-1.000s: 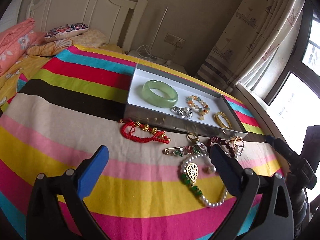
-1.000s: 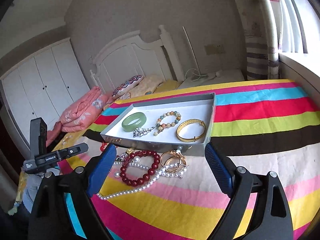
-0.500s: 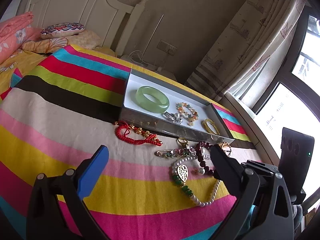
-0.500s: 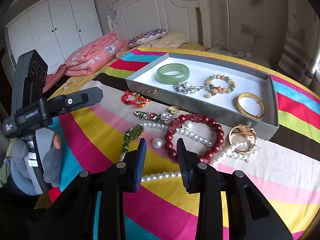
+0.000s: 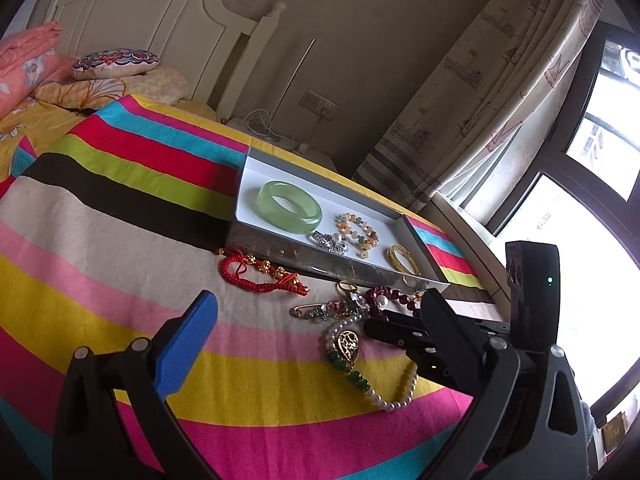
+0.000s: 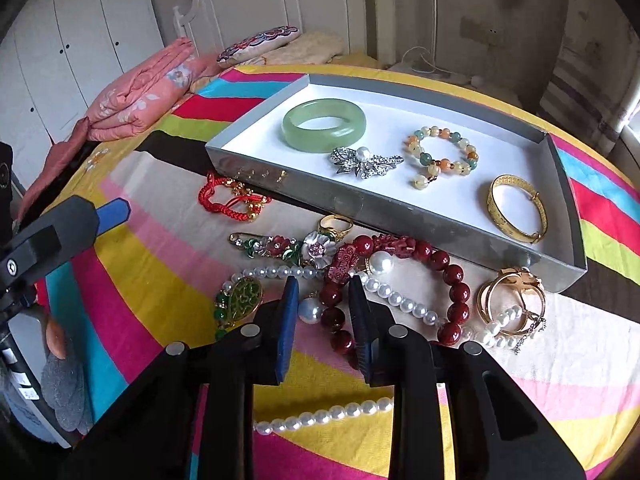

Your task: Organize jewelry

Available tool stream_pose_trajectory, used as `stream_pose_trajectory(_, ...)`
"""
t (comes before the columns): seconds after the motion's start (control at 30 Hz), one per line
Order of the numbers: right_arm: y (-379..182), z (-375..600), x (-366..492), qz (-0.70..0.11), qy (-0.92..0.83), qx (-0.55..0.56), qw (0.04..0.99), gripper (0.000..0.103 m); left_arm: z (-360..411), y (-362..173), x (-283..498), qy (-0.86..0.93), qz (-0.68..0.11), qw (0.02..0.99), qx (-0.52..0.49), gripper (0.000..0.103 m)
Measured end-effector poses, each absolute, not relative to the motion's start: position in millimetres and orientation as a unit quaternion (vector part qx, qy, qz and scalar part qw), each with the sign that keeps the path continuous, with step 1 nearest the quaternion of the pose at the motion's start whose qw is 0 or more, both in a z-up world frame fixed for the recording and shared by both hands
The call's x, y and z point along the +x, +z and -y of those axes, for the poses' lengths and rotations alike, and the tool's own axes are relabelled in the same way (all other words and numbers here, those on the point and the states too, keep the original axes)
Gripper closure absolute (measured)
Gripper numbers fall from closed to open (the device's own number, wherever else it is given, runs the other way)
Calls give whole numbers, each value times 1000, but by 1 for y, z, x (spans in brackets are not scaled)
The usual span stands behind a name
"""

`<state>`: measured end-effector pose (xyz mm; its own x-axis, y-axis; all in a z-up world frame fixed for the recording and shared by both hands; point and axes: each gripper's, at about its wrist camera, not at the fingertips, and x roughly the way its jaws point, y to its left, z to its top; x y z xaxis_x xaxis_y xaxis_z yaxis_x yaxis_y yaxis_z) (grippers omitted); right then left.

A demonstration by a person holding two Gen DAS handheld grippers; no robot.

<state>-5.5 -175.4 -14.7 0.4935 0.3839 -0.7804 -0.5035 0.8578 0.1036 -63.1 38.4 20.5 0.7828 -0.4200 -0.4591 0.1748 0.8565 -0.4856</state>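
Your right gripper [image 6: 323,300] has dropped onto the pile since a second ago, jaws closing around the dark red bead bracelet [image 6: 400,280], not yet pinching; left gripper [image 5: 316,320] unchanged, wide open, empty.

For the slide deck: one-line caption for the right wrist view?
Right tool closing around red bead bracelet beside tray of sorted jewelry.

A white wooden headboard [image 5: 160,28] stands against a dingy beige wall [image 5: 360,40]. White wardrobe doors [image 6: 60,40] line the far side. Patterned curtains [image 5: 500,80] hang beside a dark-framed window [image 5: 580,184] pouring in bright daylight. A striped bedspread [image 5: 100,208] covers the bed, folded pink quilt [image 6: 136,88] nearby.
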Motion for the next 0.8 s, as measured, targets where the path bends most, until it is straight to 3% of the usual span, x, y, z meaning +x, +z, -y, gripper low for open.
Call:
stream_pose_trajectory(0.1, -15, 195, 0, -434, 290, -2, 853, 88, -38, 20, -64, -163, -286, 919, -215, 2)
stream_pose_trajectory(0.37, -8, 259, 7, -403, 385, 209, 804, 88, -39, 20, -62, -160, -291, 919, -213, 2)
stream_pose_trajectory(0.5, -1, 293, -5, -350, 433, 297, 776, 88, -33, 19, -58, -163, -305, 916, -201, 2)
stream_pose_trajectory(0.8, 15, 358, -43, -253, 469, 337, 776, 88, 26, 17, -34, -182, -378, 907, -48, 3)
